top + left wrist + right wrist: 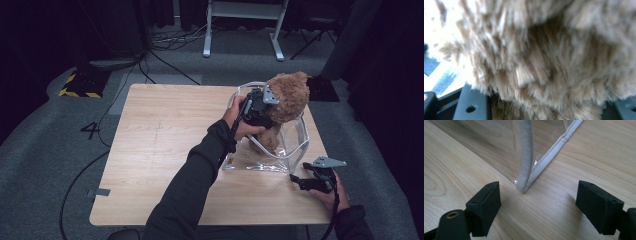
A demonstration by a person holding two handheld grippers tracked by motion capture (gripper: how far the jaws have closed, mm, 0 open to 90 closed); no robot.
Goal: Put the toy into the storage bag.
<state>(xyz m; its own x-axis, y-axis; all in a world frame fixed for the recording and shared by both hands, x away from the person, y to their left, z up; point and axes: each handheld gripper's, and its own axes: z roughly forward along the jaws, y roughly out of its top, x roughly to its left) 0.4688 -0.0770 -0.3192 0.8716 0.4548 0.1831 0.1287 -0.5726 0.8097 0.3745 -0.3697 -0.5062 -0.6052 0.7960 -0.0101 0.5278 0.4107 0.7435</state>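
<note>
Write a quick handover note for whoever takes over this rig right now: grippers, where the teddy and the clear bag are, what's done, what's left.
Left gripper: shut on the teddy bear, holding it over the mouth of the clear bag; brown fur presses between its jaws in the left gripper view.
Right gripper: open, holding nothing, low over the table, aimed at the bag's near corner.
Bag: stands on the table's right side, mouth up, grey-trimmed edges.
Done: bear picked up and partly lowered in; its legs look to be inside the bag.
Left: probably steady the bag with the right gripper, push the bear fully in, release.
</note>
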